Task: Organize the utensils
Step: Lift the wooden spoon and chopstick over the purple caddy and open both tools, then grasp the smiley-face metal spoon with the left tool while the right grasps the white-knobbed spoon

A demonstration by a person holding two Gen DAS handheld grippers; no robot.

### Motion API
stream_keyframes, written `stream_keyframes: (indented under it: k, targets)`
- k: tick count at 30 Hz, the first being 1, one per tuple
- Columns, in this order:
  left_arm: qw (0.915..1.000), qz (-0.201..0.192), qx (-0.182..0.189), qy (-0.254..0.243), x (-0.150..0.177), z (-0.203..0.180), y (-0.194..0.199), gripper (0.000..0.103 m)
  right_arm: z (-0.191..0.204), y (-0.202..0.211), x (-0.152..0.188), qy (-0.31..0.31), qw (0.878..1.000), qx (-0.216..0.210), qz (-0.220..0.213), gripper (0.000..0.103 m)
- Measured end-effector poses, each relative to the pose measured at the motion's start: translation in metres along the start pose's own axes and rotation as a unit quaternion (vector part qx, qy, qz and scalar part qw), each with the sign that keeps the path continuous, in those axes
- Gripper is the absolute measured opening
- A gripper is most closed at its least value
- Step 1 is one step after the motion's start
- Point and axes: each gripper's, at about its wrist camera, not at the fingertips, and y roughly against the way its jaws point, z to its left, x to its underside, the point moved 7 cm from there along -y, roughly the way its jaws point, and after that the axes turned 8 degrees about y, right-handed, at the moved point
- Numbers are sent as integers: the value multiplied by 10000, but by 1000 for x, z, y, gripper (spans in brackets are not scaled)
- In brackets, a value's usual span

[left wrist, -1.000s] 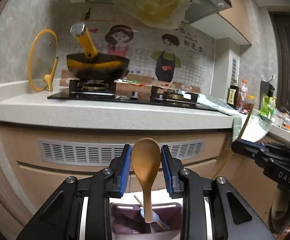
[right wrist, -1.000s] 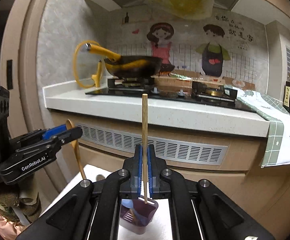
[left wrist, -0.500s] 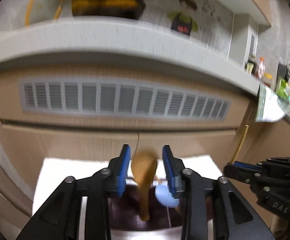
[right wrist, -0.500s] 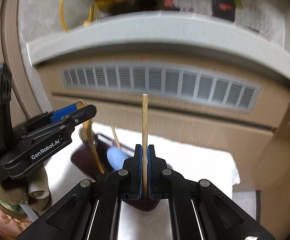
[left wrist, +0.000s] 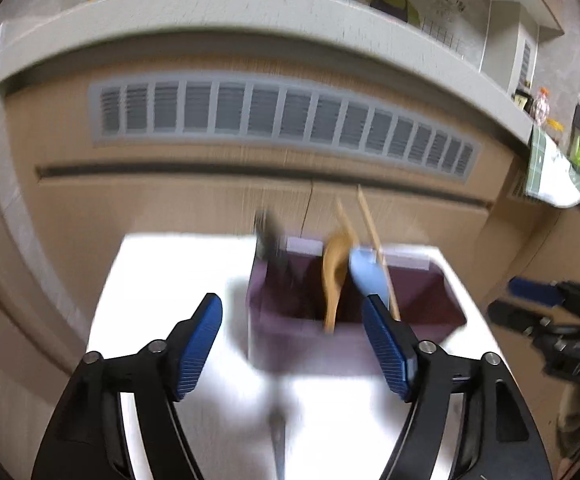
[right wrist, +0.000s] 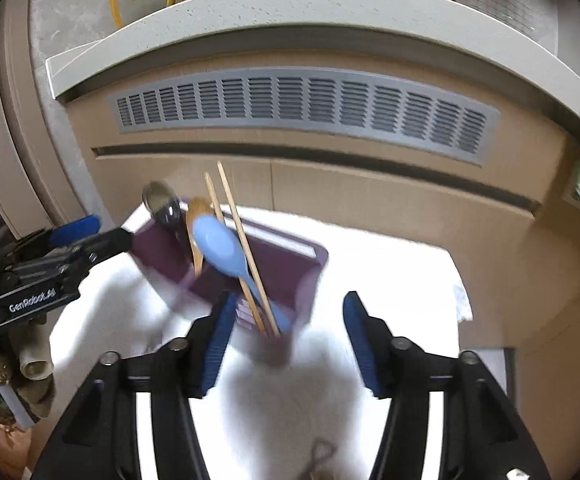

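Both hand-held grippers are spread wide and carry nothing. The left hand-held gripper point(left wrist: 292, 344) hangs over the near side of a white-covered worktop point(left wrist: 178, 280), its blue-padded fingers point(left wrist: 198, 340) framing a dark purple plastic utensil holder point(left wrist: 290, 344) that stands toward the far edge of the worktop. The right hand-held gripper point(right wrist: 288, 340) hangs over the same purple holder point(right wrist: 290, 264) from its other end, with the holder's near corner between its parted blue fingers point(right wrist: 220, 340). In the holder stand a light wooden spoon point(right wrist: 196, 224), bowl up, a pale blue plastic spoon point(right wrist: 220, 248) beside it, and a pair of thin wooden chopsticks point(right wrist: 242, 240) leaning to the far left. A shiny metal spoon point(right wrist: 162, 202) rises from the holder's far left end. In the left wrist view the wooden spoon point(left wrist: 336, 272) and the blue spoon point(left wrist: 366, 276) sit together in the middle section, though motion blur hides the dividers. Behind the worktop runs a beige cabinet front with a grey slatted vent point(right wrist: 306, 104).
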Motion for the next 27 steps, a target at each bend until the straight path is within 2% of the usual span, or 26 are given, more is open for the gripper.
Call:
stream_keyframes:
  k: [4,8,11,15,19,22,27]
  targets:
    - [9987,478,-156,16,51,5,1,74,-4,9,39,-143,9997,73,156,58]
    - [9958,903,-161,63,96,4,9,74,-10,13,79,-432,9983,126,360,60]
    - [9940,1079,-163,-75,122,-5,17,74,-11,12,108,-615,9965,105,562,60]
    - [9920,1207,-220,-292,148,-14,25,81,-5,12,151,-674,9938,75,876,60]
    - [9909,1237,-381,-370,156,-15,24,81,6,10,177,-744,9916,-103,1055,60]
    - [9913,1208,-436,-283,152,-11,26,81,13,5,178,-863,9900,-249,1083,60]
    - [9908,1258,-491,-95,146,1,18,81,25,1,180,-886,9888,-254,1174,60]
